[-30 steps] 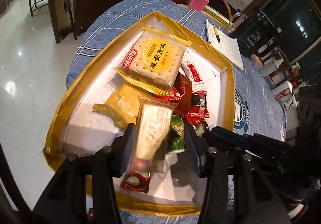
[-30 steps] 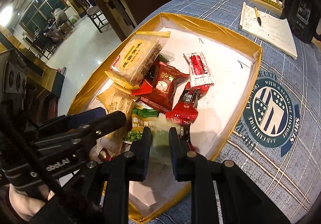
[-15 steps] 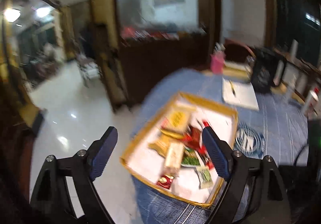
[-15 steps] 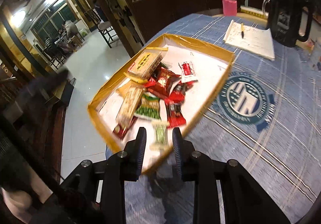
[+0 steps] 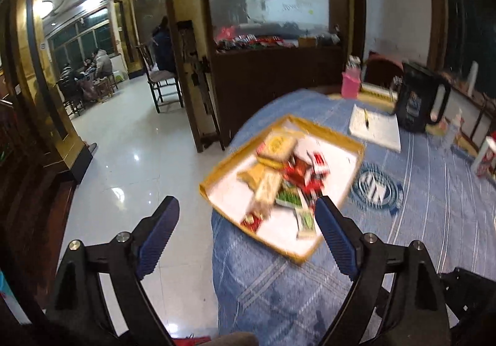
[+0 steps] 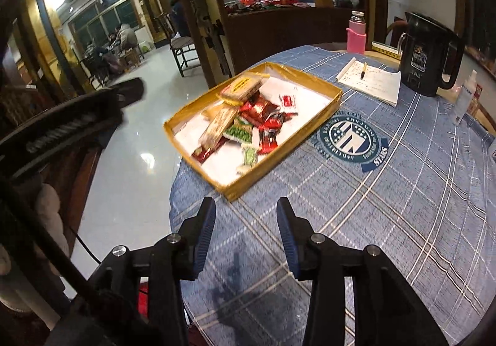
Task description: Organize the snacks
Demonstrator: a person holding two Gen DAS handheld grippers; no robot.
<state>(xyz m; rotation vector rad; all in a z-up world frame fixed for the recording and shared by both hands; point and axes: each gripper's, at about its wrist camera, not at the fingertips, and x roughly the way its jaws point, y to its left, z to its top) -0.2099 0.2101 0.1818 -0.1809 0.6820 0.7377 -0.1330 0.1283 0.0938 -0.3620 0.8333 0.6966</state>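
Left wrist view: the left gripper [image 5: 245,214] hangs with jaws released, nothing between them. One gold-edged tray [image 5: 333,137] on the worktop [image 5: 434,222] holds the snacks [image 5: 283,178], blurred beyond counting.

Right wrist view: the right gripper [image 6: 245,217], jaws just opening and empty, is near the tray [image 6: 322,84]. Beyond the tray are one notepad [image 6: 375,82], one pink bottle [image 6: 356,34] and one black kettle [image 6: 429,54].
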